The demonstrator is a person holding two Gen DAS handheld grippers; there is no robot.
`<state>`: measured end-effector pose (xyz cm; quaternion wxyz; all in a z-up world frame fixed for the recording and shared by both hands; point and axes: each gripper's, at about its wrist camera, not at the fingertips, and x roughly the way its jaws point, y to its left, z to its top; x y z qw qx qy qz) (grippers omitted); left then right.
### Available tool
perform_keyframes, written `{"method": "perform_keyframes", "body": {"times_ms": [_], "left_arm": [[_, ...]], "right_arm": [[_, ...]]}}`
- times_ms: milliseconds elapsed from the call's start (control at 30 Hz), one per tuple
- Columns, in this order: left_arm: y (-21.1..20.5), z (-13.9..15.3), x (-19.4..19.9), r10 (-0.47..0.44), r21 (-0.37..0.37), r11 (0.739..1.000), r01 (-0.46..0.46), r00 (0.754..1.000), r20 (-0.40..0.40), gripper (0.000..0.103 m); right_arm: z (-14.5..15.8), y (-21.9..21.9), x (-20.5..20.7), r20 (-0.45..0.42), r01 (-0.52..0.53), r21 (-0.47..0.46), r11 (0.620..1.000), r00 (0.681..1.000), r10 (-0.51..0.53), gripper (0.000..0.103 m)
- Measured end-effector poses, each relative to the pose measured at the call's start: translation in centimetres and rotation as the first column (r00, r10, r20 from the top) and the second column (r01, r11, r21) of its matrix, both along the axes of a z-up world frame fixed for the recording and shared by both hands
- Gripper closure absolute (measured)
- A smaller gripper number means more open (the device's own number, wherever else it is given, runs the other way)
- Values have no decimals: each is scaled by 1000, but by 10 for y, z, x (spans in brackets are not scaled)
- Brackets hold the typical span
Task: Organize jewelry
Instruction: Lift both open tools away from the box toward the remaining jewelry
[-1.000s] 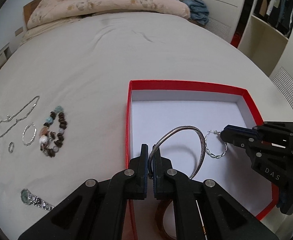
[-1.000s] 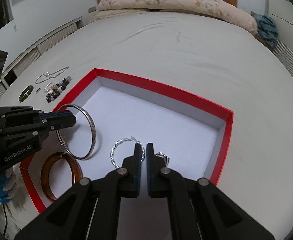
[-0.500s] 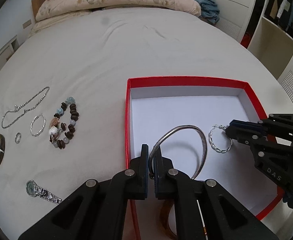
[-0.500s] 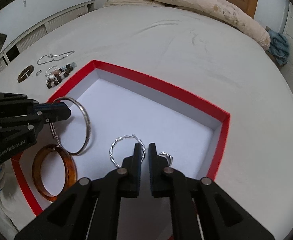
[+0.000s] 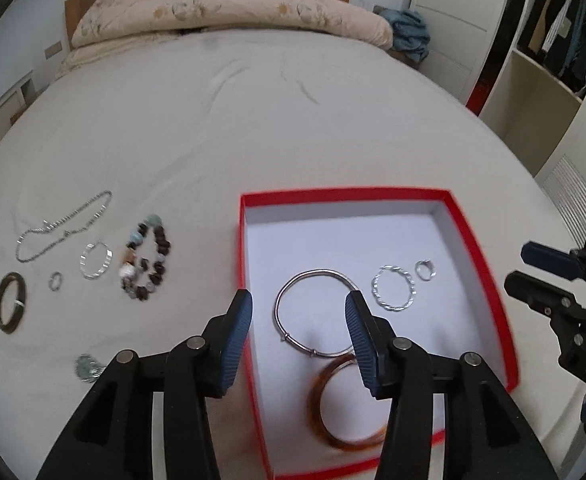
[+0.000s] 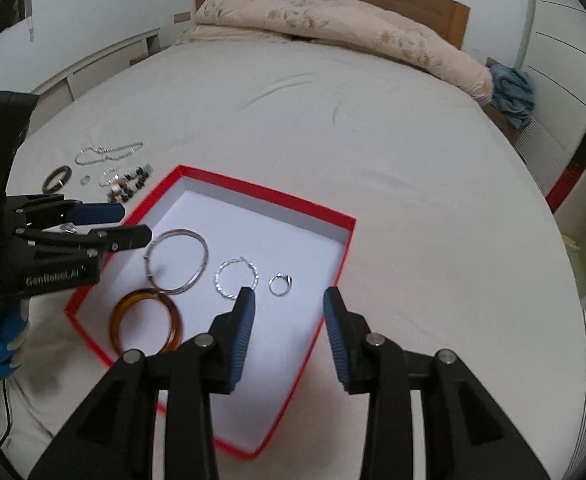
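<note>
Both grippers' jaws have just been opening, empty: left gripper [image 5: 297, 312] hovering lower centre over the thin silver bangle [image 5: 317, 312]; right gripper [image 6: 289, 308] hanging above the shallow red cardboard box [image 6: 269, 196].

Legible markings, two entries.

1. "GenRobot.AI", white lettering on the black side of the left tool [image 6: 133, 224], seen from the right wrist view; slightly blurred but readable.

2. "DAS", pale letters on the black body of the right tool [image 5: 533, 268], at the edge of the left wrist view; any further letters run out of view.
</note>
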<state>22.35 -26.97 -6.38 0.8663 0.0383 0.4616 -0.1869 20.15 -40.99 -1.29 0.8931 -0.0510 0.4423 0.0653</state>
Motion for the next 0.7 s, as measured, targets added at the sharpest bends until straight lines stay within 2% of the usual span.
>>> {"method": "perform_keyframes", "body": {"times_ms": [167, 433, 700], "left_arm": [[21, 42, -28, 6, 14, 1000, -7, 996, 84, 55], [74, 102, -92, 92, 42, 994, -103, 975, 203, 53], [126, 128, -152, 157, 41, 984, -175, 948, 278, 52]], "right_arm": [[29, 8, -28, 30, 29, 16, 999, 999, -30, 69], [74, 40, -83, 93, 37, 68, 997, 995, -43, 69], [102, 79, -137, 130, 52, 95, 994, 989, -64, 69]]}}
